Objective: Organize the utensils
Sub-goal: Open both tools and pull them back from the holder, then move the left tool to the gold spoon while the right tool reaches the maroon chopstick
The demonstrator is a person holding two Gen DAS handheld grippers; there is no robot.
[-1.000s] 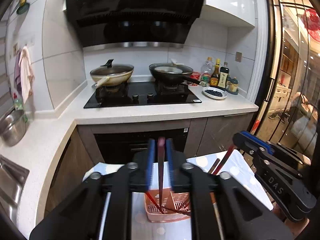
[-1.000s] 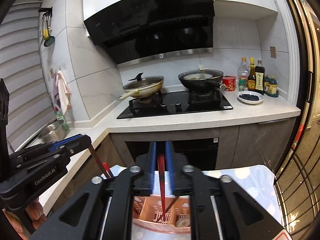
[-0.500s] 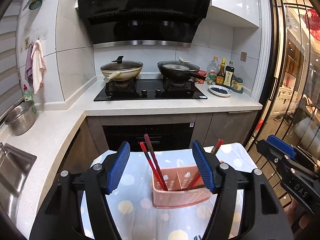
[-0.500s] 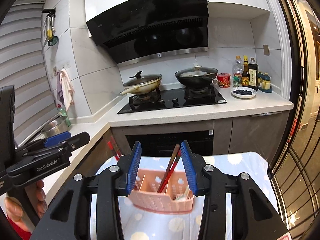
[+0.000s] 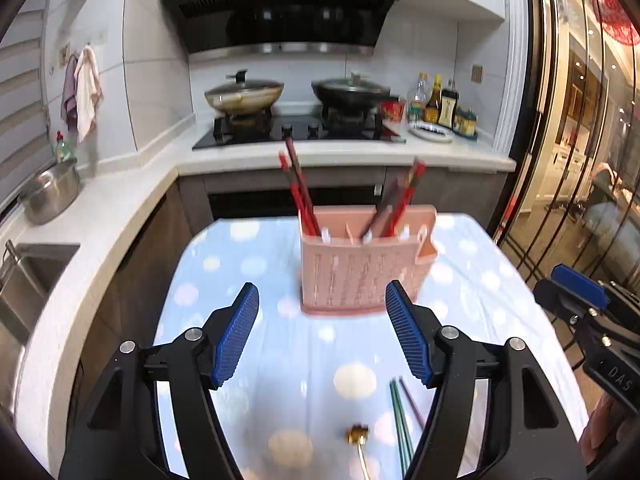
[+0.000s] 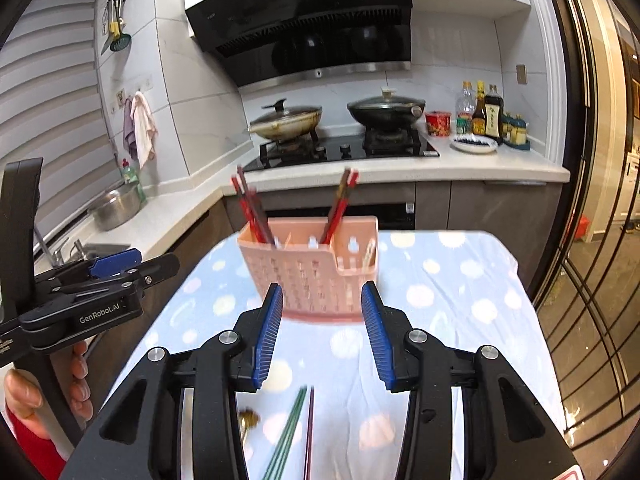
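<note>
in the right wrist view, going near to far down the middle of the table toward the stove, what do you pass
green chopsticks lying on the tablecloth → open right gripper → pink utensil holder → red chopsticks standing in it → counter edge → black stove

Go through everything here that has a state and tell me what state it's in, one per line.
Left gripper: jaws open, empty.
Right gripper: jaws open, empty.
Pink utensil holder: upright on the table.
Red chopsticks: standing in the holder, leaning.
Green chopsticks: lying on the tablecloth.
Gold spoon: lying on the tablecloth.
Wok: lidded, on the stove.
</note>
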